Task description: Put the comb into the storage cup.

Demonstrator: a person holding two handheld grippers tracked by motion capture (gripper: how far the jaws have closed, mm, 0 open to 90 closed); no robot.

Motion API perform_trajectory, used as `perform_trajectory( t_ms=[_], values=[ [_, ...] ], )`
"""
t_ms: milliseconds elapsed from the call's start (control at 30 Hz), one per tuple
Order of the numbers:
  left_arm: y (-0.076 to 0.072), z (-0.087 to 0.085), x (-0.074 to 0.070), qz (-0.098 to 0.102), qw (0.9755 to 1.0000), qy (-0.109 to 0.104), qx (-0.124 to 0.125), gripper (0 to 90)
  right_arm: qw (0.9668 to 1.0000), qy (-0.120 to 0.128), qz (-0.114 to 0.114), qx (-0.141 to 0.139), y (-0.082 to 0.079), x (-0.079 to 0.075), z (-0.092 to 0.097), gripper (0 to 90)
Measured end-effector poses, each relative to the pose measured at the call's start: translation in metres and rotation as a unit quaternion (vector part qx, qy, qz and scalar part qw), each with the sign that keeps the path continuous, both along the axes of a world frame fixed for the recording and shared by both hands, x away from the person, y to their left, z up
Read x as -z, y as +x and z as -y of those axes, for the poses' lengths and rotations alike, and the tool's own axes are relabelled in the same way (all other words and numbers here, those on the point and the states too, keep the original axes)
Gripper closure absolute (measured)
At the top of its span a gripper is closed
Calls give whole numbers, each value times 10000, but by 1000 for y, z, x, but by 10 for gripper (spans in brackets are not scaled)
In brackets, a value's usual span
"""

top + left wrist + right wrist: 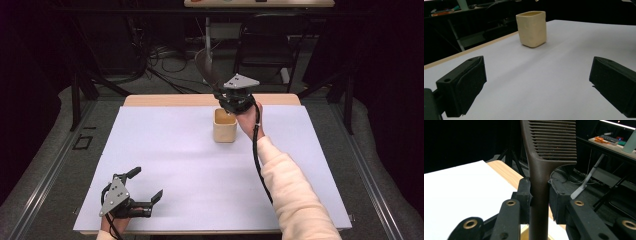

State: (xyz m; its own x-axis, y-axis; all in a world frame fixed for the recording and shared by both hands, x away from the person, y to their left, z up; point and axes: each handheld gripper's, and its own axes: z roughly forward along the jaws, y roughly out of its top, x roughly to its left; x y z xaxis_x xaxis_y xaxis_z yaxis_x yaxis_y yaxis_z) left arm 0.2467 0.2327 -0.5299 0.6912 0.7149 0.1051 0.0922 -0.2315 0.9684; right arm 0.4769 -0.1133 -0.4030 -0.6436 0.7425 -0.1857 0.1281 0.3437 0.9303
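Brown comb (541, 165) stands near-vertical, handle down, teeth end at 12, directly over cup (225, 126) mouth. Right gripper (231, 103) pinches its handle. Left gripper (148, 187), spread & empty, sits well apart at 7 o'clock.

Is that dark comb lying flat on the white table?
No, the comb stands upright, its handle clamped between the jaws of the right tool, held above the cream cup.
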Motion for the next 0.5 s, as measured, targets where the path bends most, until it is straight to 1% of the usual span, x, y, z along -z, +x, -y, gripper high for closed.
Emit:
perform_trajectory(
  t_ms=[133, 200, 267, 500],
  values=[
    [0, 0, 0, -3, 10000, -4, -11, 8, 10000, -3, -8, -26, 1, 1, -2, 722],
    [0, 0, 0, -4, 10000, -5, 0, 8, 10000, -42, 6, -33, 2, 1, -3, 722],
    [0, 0, 0, -1, 10000, -18, -7, 8, 10000, -7, -5, -45, 3, 1, -4, 722],
    [0, 0, 0, 0, 10000, 5, 1, 8, 10000, -16, -19, -74, 5, 4, -7, 722]
  ],
)
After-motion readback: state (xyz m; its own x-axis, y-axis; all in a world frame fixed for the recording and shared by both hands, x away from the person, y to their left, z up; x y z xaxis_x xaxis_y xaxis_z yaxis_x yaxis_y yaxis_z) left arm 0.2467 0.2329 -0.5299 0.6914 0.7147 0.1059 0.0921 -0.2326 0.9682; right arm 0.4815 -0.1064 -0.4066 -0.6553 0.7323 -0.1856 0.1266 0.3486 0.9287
